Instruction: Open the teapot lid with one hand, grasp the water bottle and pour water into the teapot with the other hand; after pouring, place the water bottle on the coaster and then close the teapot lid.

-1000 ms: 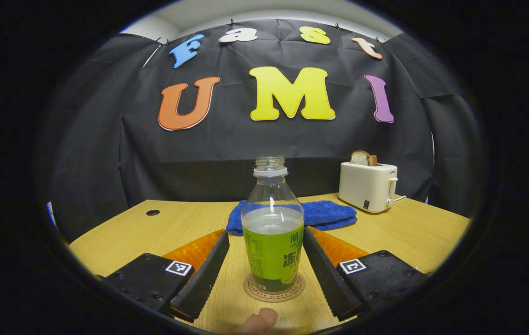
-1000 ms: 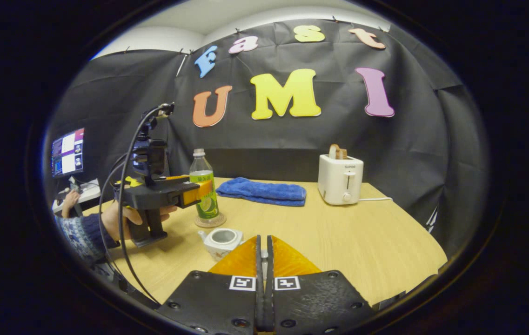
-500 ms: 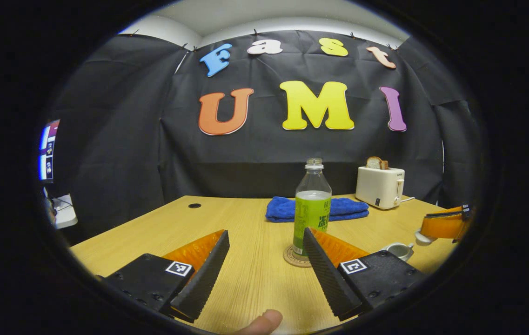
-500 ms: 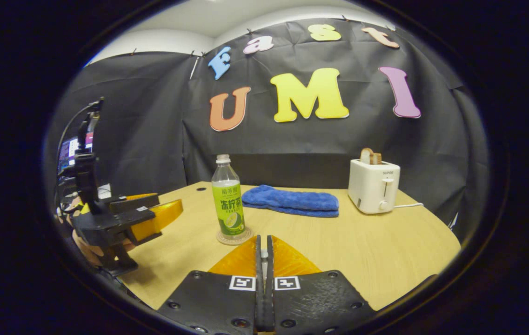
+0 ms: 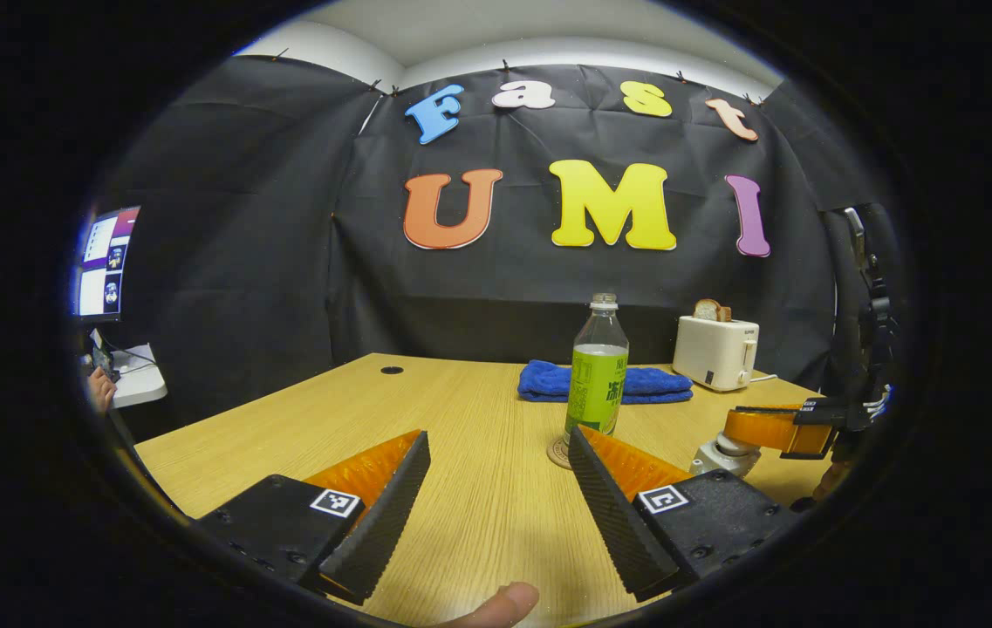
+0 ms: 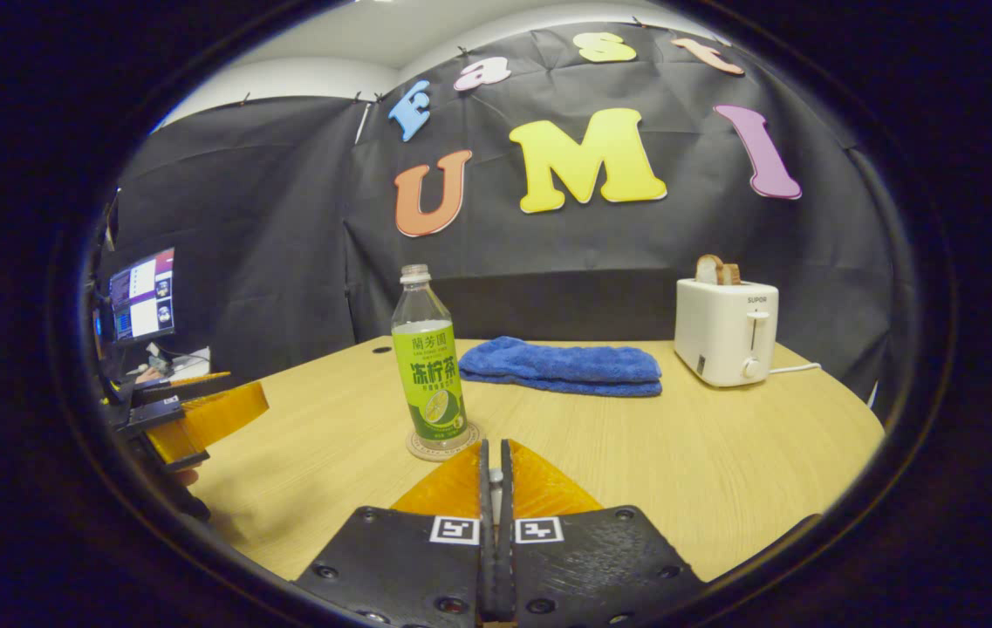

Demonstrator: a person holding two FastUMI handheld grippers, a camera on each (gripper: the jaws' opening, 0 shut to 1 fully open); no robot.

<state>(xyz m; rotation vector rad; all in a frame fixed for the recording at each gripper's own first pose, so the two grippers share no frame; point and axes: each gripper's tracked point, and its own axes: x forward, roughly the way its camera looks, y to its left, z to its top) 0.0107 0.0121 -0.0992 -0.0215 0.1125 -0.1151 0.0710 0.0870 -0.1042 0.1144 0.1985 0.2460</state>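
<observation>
step: closing lid | right hand-held gripper (image 6: 492, 488) is pinching shut, lid hidden | left hand-held gripper (image 5: 496, 497) is staying open, empty | clear plastic green-label water bottle (image 6: 428, 366) is standing mid-frame on round cork coaster (image 6: 443, 443) | tip: be lowering straight over small white teapot (image 5: 727, 453), lower right

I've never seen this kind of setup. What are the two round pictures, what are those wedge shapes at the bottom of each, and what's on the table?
A person holds a hand-held gripper in each hand; a camera rides on each and looks along its two fingers, the wedges at the bottom. In the left gripper view, the left hand-held gripper is open and holds nothing. In the right gripper view, the right hand-held gripper has its fingers closed; what they pinch isn't clear. On the wooden table a water bottle stands uncapped on a coaster, with a blue towel and a toaster holding bread behind it. The left gripper view also shows the teapot under the other gripper.
</observation>
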